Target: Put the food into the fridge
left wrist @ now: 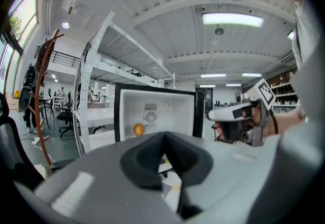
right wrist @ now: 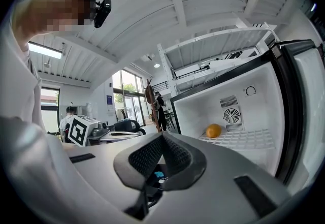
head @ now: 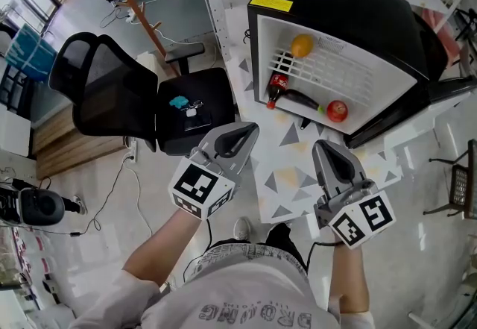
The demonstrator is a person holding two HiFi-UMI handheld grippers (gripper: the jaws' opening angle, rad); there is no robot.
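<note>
Black fridge fills the upper right of the head view, standing on the white counter with its door swung open. An office chair is at the left of the frame, with small items on its seat that are too small to name.

Left tongs and right tongs sit side by side at lower centre, in front of the open fridge. Both are pressed together with nothing pinched, and each gripper view shows pads meeting at the tip.

All the visible food is already inside the fridge.
- **Cola bottle:** It appears to lie on the fridge floor at the left, cap toward the opening.
- **Dark long vegetable:** It looks like an eggplant and lies just beside the bottle.
- **Orange:** It sits on the white wire shelf, near the shelf's left end.
- **Red fruit:** It is at the right of the fridge floor, near the vegetable's end.

No food shows outside the fridge in these views, so the task looks done or nearly done.

Handling, as a judgement:
- **Bottle:** Stiff and smooth, and the heaviest item if full. It should be pinched across the body, not the cap.
- **Vegetable:** Firm with glossy skin, so likely slippery. It should be gripped at mid-length.
- **Orange and red fruit:** Light and round, so they roll. They should be taken across the widest part with light pressure, since the red one may bruise.
</note>
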